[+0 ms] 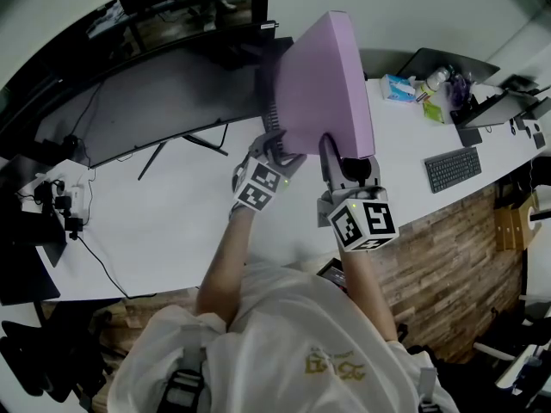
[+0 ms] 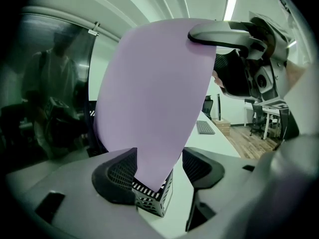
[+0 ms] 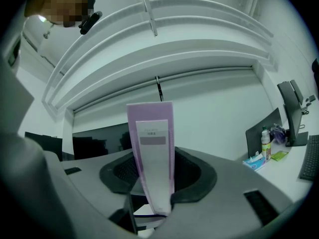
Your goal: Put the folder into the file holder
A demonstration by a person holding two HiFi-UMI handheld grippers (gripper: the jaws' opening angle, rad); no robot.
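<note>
A thick purple folder (image 1: 323,84) stands upright above the white desk. My right gripper (image 1: 344,157) is shut on its labelled spine (image 3: 152,148), with a pad on each side. Seen from the left gripper view, the folder's (image 2: 154,93) lower corner dips into a black mesh file holder (image 2: 149,200), and a right gripper finger (image 2: 224,33) lies across its upper edge. My left gripper (image 1: 277,149) sits at the folder's lower left corner with its jaws wide apart. The corner lies between them, and there is a gap on the right side. In the head view the folder hides most of the holder.
A wide curved monitor (image 1: 155,101) stands at the back left of the desk (image 1: 172,231). A keyboard (image 1: 452,169), a tissue pack (image 1: 398,87) and bottles (image 1: 435,80) lie to the right. A power strip (image 1: 65,200) sits at the far left edge.
</note>
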